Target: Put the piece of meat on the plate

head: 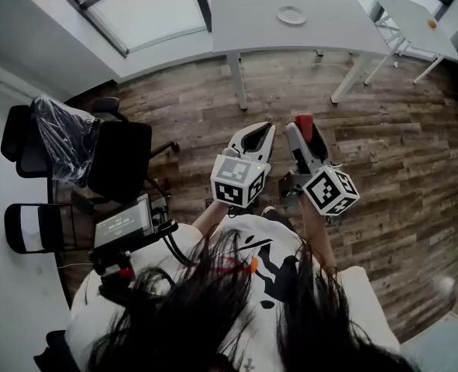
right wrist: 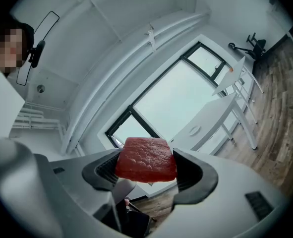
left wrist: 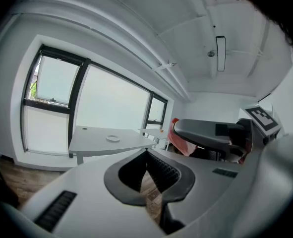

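Holding the piece of meat (right wrist: 146, 157) between its fingers (right wrist: 198, 175), the right gripper (right wrist: 147, 168) is far from the plate (head: 291, 15) on the tabletop (head: 333, 33). A loose hold could drop it on the floor (head: 414, 153). The left gripper (left wrist: 147, 152) has its fingers together, empty.

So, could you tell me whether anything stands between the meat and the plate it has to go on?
Nothing visible does. The right gripper holds the meat above the wooden floor, and the plate lies on the white table ahead, with only open floor between them.
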The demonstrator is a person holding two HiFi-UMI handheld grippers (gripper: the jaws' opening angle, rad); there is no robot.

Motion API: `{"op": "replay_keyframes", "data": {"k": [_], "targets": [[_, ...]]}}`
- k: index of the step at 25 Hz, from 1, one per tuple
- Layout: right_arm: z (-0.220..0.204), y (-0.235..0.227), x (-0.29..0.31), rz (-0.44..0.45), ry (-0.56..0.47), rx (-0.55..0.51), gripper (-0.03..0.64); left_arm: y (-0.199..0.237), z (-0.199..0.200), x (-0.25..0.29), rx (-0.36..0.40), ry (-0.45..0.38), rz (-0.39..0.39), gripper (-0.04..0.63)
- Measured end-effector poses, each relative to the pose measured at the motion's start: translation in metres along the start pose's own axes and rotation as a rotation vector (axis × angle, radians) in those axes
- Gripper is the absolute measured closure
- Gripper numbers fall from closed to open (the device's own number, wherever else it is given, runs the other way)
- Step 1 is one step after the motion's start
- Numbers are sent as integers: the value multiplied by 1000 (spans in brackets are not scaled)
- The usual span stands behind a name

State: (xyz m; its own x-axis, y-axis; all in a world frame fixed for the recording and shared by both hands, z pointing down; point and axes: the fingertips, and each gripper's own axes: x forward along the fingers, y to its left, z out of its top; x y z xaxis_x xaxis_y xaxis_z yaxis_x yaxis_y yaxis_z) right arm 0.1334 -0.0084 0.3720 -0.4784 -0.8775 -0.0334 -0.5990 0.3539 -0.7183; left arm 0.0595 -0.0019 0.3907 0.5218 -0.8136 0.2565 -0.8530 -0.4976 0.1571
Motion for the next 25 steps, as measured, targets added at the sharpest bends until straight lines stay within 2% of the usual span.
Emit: {"op": "replay_keyframes", "data": {"k": [12,25], "targets": [[-2,-6,8,2,0,21,297,6,-2,8,19,11,-4,589],[-2,-25,116,-80,7,48,297,96,19,75,-3,64,-62,589]]}}
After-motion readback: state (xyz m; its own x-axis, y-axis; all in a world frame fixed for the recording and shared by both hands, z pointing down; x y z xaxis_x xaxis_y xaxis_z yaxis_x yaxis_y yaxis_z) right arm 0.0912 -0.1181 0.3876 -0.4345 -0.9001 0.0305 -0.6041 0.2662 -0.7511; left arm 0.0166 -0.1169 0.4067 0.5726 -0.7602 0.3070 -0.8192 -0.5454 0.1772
